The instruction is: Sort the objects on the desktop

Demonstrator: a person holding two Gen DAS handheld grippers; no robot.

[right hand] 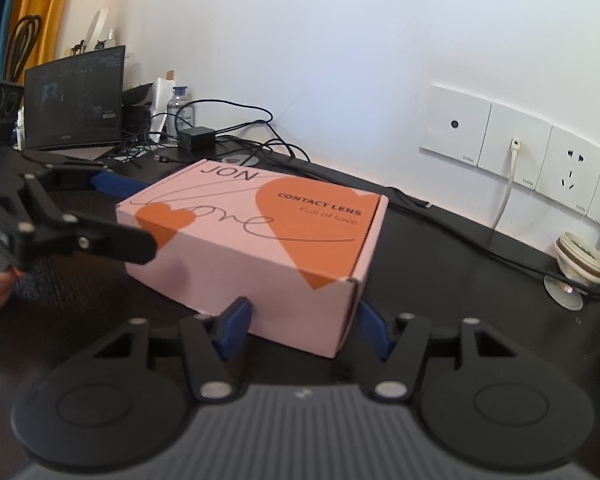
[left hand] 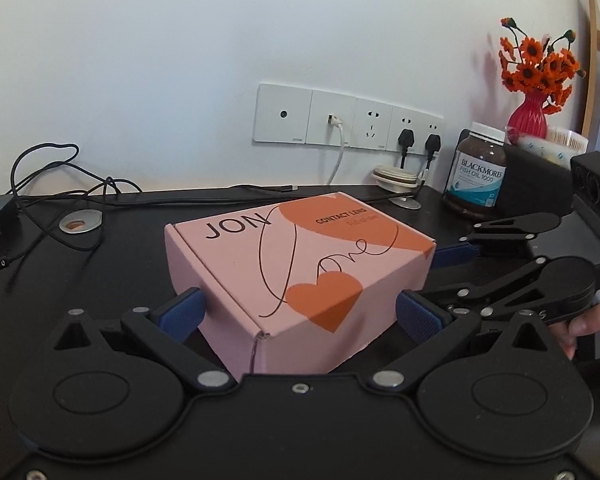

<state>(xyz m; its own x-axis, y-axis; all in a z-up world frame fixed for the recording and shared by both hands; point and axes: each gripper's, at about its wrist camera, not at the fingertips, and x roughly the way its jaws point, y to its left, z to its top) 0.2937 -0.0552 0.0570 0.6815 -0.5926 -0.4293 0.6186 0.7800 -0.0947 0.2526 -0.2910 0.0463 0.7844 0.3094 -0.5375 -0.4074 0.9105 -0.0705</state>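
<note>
Left-wrist view, from left to right. A tangle of thin black cable (left hand: 52,176) lies on the dark matte desk (left hand: 112,264), beside one round metal grommet (left hand: 80,221) set into the desktop. At centre sits one pink cardboard box (left hand: 300,264), rectangular, with a folded lid, two orange hearts, looping script and the words "JON" and "CONTACT LENS". The left gripper (left hand: 300,314) straddles its near corner: two blue ribbed pads, one on each side, stand just beside the cardboard walls, and whether they press on them cannot be told. On the white wall behind is a row of five glossy plastic socket plates (left hand: 348,120), carrying one white plug and two black ones. Further right stand one brown bottle (left hand: 478,172) with a white cap, labelled fish oil, and one red ribbed vase (left hand: 527,114) of orange flowers. The right gripper (left hand: 432,276), black and jointed, reaches in from the right edge with one blue finger at each of the box's far and near right faces.

Right-wrist view, from left to right. The left gripper's black linkage (right hand: 80,216) crosses the box's left end. One open laptop (right hand: 74,100) and one black adapter (right hand: 196,138) stand at the rear. The right gripper's two blue pads (right hand: 300,324) flank the box's near corner, close against the cardboard; contact is not certain.
</note>
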